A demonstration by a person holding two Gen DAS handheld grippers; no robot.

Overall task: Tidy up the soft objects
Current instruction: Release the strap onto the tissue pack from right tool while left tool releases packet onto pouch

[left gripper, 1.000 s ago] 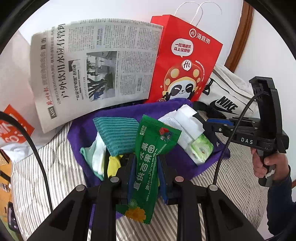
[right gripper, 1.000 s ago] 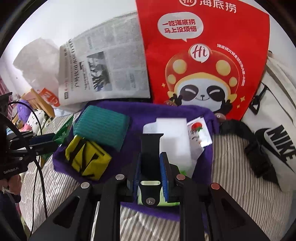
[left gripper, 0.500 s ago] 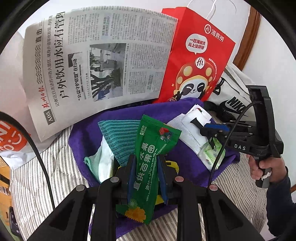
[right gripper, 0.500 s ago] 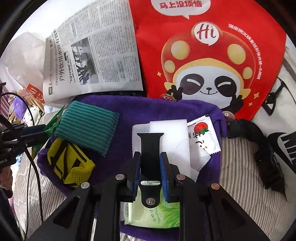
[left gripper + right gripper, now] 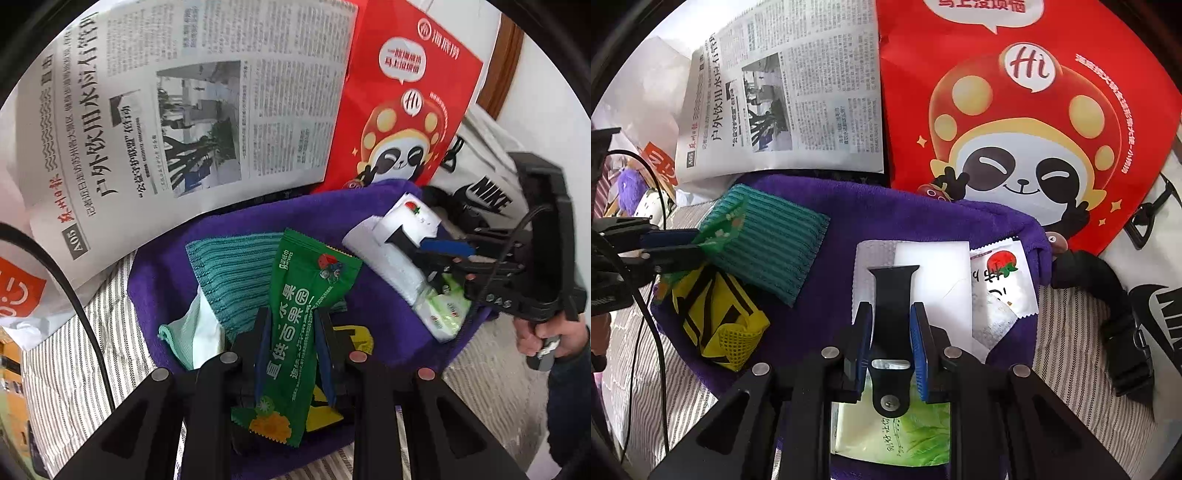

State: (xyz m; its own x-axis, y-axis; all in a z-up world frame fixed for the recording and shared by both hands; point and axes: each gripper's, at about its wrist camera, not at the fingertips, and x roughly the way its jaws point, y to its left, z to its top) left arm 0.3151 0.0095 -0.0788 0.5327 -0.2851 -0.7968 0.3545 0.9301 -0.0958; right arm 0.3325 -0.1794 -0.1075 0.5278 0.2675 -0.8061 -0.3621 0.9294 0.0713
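Left to right. Striped bedsheet [image 5: 85, 354] at far left, a newspaper [image 5: 192, 110] propped up behind. The purple towel [image 5: 162, 266] lay spread on the sheet, with a mint cloth [image 5: 192, 339] at its left edge and a teal ribbed cloth [image 5: 229, 273] on it. Left gripper [image 5: 291, 343] was clenched on a green snack packet [image 5: 299, 317], held upright above the towel; a yellow mesh item [image 5: 716, 317] lay under it on the towel. Red panda paper bag [image 5: 406, 103] stood behind the towel, next to the newspaper. Right gripper [image 5: 892, 332] was clamped on a black watch strap [image 5: 892, 306], over a white sponge block [image 5: 938, 280] and a green wet-wipes pack [image 5: 905, 435], both on the towel. A strawberry sachet [image 5: 1004, 280] lay just beside the sponge at the towel's right edge. Black buckle strap [image 5: 1108, 317] and white Nike bag [image 5: 487, 184] at far right on the sheet. A hand [image 5: 546, 332] gripped the right tool's handle in the left wrist view.
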